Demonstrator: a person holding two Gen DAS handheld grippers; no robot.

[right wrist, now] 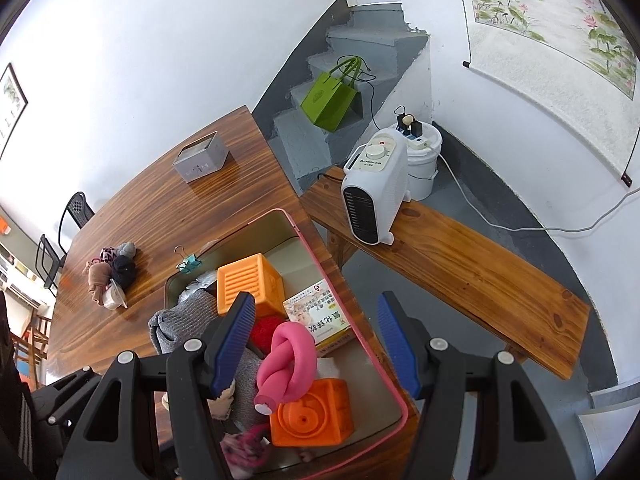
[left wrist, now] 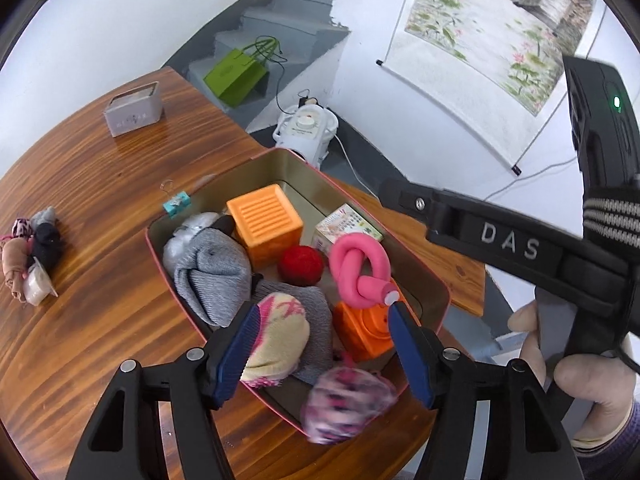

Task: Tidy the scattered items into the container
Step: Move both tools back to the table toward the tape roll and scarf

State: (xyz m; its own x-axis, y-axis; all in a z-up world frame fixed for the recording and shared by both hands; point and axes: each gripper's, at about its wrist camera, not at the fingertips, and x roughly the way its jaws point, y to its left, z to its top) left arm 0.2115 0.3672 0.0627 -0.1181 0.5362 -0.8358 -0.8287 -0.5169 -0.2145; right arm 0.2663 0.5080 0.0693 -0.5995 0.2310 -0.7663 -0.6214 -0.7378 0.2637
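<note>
The left gripper (left wrist: pixel 324 344) stands over the near end of the container (left wrist: pixel 440 296), jaws parted and pressing on nothing. A pink patterned sock ball (left wrist: pixel 348 404) shows blurred below them, over the container's near rim; my guess is that it has just been let go. A cream and pink sock (left wrist: pixel 276 340) lies inside, just beside the left pad, which may be brushing it.

The step in hand reads as the release. To do it well, keep the jaws parted and lift straight away from the container, so the pads do not drag either sock back out. Check that the sock ball settles inside the rim; if it perches on the edge, nudge it inward.

The right gripper (right wrist: pixel 316 344) hangs wide and empty above the container's middle, over the pink knotted tube (right wrist: pixel 290 364).

Still outside the container: a teal binder clip (left wrist: pixel 176 202) just beside its far corner, and a pile of socks (left wrist: pixel 32 256) well apart from it on the desk (left wrist: pixel 120 168). The clip is small and flat; a narrow, low pinch would suit it.
</note>
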